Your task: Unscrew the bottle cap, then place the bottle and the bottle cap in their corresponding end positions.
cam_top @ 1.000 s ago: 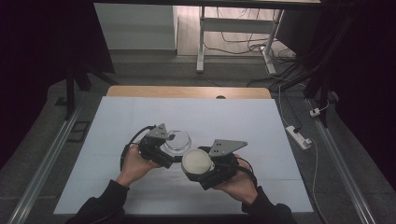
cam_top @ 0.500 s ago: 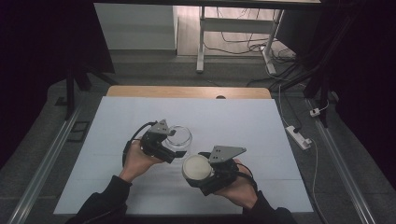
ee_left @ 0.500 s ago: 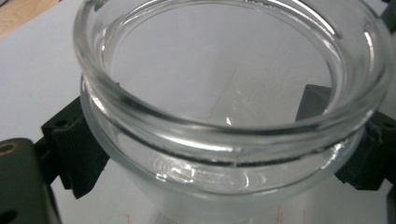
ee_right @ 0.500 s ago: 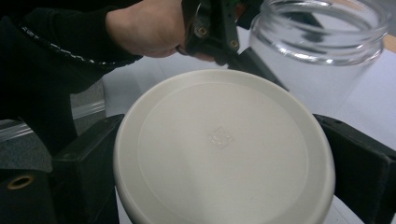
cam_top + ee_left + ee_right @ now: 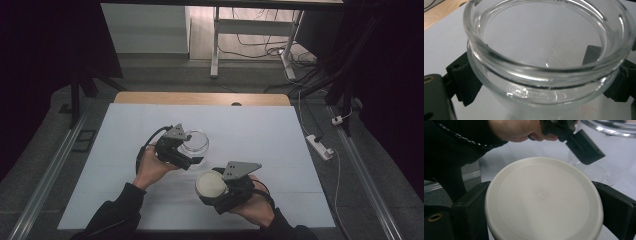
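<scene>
Left gripper [image 5: 196, 159] clenched on the glass jar [image 5: 194, 142], which sits on the white table cover [image 5: 260, 130] just left of centre, mouth open. Right gripper [image 5: 210, 192] grasping the cream lid [image 5: 210, 185], now drawn off toward 5 o'clock of the jar, well apart where a second ago they nearly touched. Reads as lid freshly removed, jar opened

My table [image 5: 150, 120] wears a pale sheet over most of its top, with a bare wooden strip [image 5: 200, 98] along the far edge. The glass jar [image 5: 196, 142] stands on the sheet, near its middle.
</scene>
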